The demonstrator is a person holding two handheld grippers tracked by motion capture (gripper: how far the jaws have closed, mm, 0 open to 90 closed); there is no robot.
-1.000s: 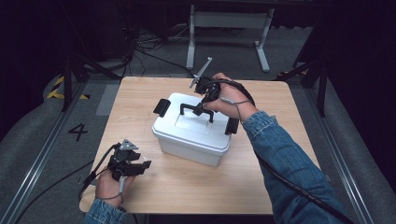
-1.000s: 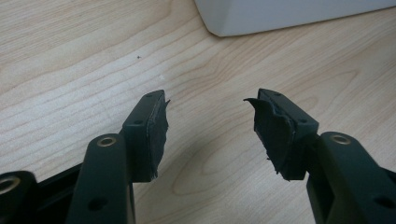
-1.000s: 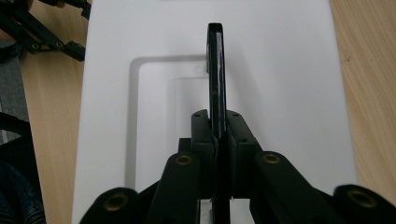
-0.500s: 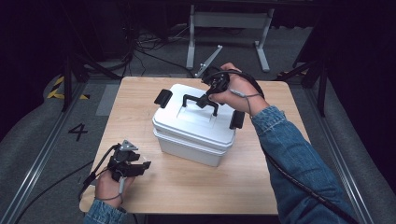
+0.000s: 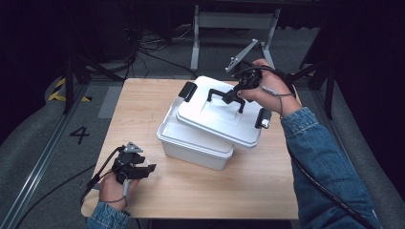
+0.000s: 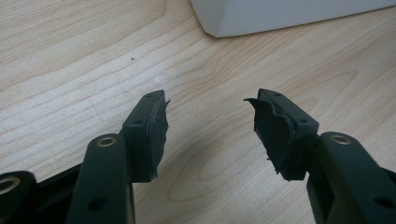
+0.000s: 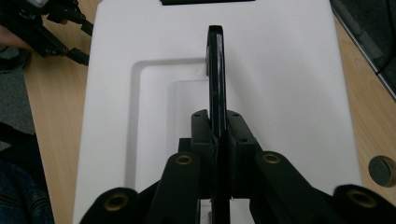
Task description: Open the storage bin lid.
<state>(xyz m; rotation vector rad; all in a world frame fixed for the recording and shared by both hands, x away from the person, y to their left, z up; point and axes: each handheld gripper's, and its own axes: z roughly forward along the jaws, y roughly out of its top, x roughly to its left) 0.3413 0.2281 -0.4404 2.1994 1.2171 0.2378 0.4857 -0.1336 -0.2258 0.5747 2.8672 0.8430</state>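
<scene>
The left claw (image 5: 143, 168) rests released on the wooden surface (image 5: 143, 109) near its front-left corner, apart from the white box (image 5: 191, 143). The right claw (image 5: 237, 93) is clenched on the black handle (image 5: 224, 98) of the white lid (image 5: 219, 117), held tilted above the box, its long axis running left-rear to right-front. Bare surface lies at the front; dark floor surrounds.

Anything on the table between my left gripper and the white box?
Nothing: bare table separates the open left gripper from the white box, as the high view shows; the left gripper view agrees.
</scene>
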